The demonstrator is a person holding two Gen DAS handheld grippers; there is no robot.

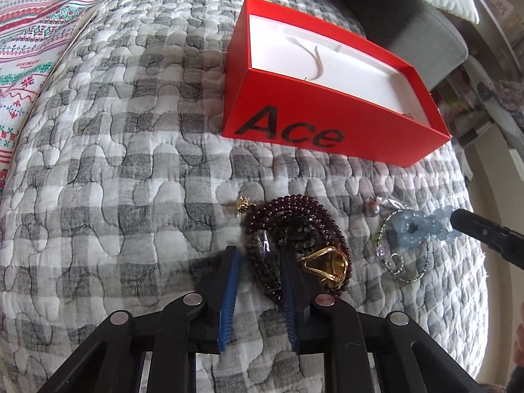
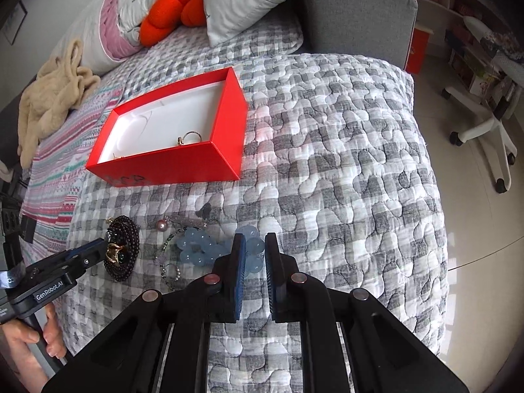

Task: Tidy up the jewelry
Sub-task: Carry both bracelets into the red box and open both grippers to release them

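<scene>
Red cardboard box [image 1: 314,111] is sitting open on the grey checked quilt [image 1: 131,163] of the bed, "Ace" printed on its near wall, white inside. Through my right wrist camera I am seeing a ring [image 2: 191,137] lying in it near the front wall.

My left tongs [image 1: 260,255] are reaching down over the dark garnet bead strand [image 1: 294,216], which is lying coiled on the quilt in front of the box. Their blue pads are standing close together with part of the strand and a bit of clear wrap between them; I am reading this as a pinch on the strand. A gold ring [image 1: 327,265] is resting just beside the right-hand pad.

My right tongs [image 2: 254,245] are pinching the pale blue bead bracelet [image 2: 203,249], one bead caught between the pads. A thin beaded chain [image 2: 168,262] is lying beside the bracelet, and a pink pearl piece [image 2: 161,224] is lying beyond it.
</scene>
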